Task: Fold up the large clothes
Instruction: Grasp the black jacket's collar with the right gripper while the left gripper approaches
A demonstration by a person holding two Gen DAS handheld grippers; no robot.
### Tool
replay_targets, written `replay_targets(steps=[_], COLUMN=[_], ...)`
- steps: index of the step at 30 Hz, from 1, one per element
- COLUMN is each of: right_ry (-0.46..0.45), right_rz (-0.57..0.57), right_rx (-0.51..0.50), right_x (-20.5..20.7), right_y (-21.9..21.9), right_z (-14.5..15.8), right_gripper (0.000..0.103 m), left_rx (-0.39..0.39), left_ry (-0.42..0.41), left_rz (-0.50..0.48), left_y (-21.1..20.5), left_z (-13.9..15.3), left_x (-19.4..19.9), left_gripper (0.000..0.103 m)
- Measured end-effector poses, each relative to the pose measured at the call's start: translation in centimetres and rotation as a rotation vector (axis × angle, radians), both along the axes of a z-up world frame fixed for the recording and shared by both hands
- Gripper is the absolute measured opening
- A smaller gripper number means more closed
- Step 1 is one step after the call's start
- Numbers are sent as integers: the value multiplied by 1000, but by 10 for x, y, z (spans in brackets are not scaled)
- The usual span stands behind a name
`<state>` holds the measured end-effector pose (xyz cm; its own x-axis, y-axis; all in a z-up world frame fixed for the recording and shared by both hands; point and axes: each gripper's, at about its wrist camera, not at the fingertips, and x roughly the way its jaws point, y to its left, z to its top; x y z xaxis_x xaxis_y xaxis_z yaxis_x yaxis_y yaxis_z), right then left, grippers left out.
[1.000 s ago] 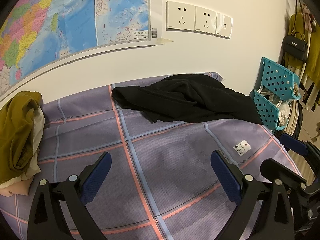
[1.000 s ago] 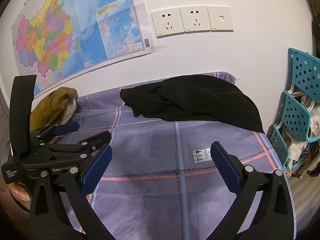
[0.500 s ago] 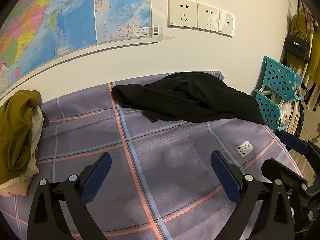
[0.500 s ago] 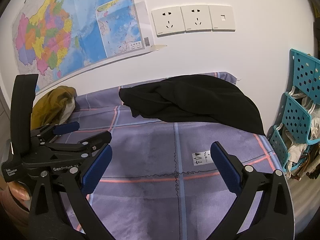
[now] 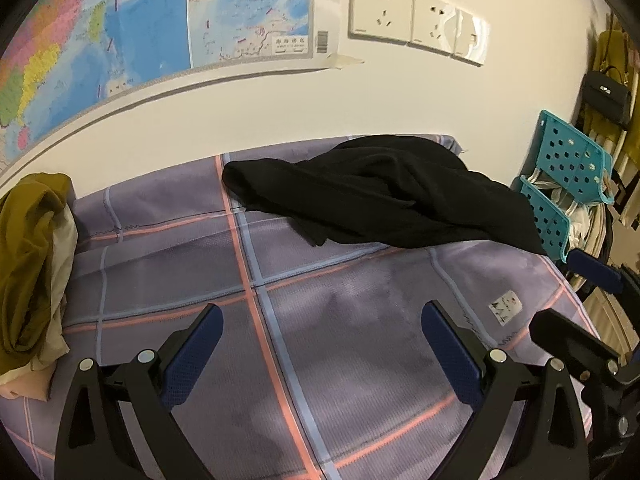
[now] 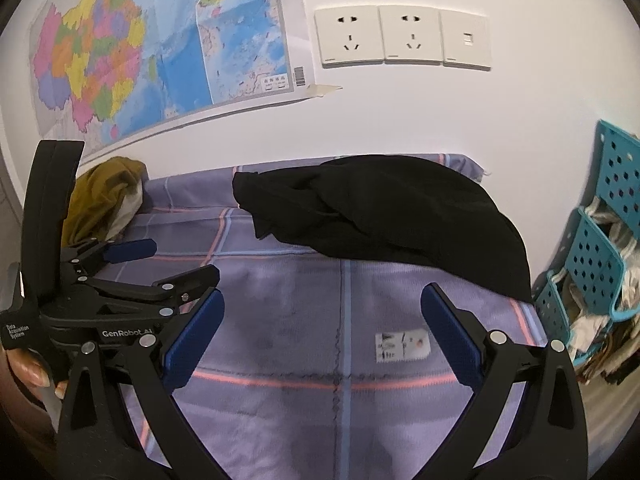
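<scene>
A black garment (image 5: 376,196) lies crumpled at the far side of the purple checked bed cover (image 5: 280,320), near the wall; it also shows in the right wrist view (image 6: 384,212). My left gripper (image 5: 320,344) is open and empty, above the cover, well short of the garment. My right gripper (image 6: 320,328) is open and empty, also short of the garment. The left gripper shows in the right wrist view (image 6: 160,260), at the left. The right gripper shows at the right edge of the left wrist view (image 5: 576,300).
An olive and cream pile of clothes (image 5: 32,264) sits at the left of the bed. A teal perforated rack (image 5: 568,184) with items stands off the right edge. A wall map (image 6: 152,48) and sockets (image 6: 400,36) are on the wall behind.
Both grippers have moved a little forward towards the black garment, which looks slightly larger and lower in both views. Both stay open.
</scene>
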<state>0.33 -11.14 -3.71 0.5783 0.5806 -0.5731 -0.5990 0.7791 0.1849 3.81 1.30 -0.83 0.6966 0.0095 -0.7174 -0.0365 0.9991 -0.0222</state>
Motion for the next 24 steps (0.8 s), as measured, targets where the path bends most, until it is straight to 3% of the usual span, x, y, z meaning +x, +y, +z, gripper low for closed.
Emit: replay_targets(steps=[13,18,19,20,21,22,23,24], right_ry=[-32,-58,-57,-57,-59,-63,-70,-74], right_rz=[72,150,165,174,185,188,189,192], right_rx=[-212,-318,-332,-339,-340,-343,-345,-333], right_x=[84,108,113,116,120,121,121,123], right_y=[56,91,96,99,100,99,97,92], right_z=[-26,-39,-41,-42,-41,-39,-36,-30], right_gripper=[97,84,74,56,48,32,11,8], left_rx=[5,5,9,12,13,14,14,11], left_ry=[71,69,69,68,68,70,72,70], left_rz=[91,143,148,155,161,165,171,175], left_y=[42,65,67,70,73,76,79,82], left_z=[-22,-25,-25,-24,-25,-25,-25,-26], left_x=[44,49,50,50,52,52,52,52], left_gripper=[96,96,96,96,96,96,96,96])
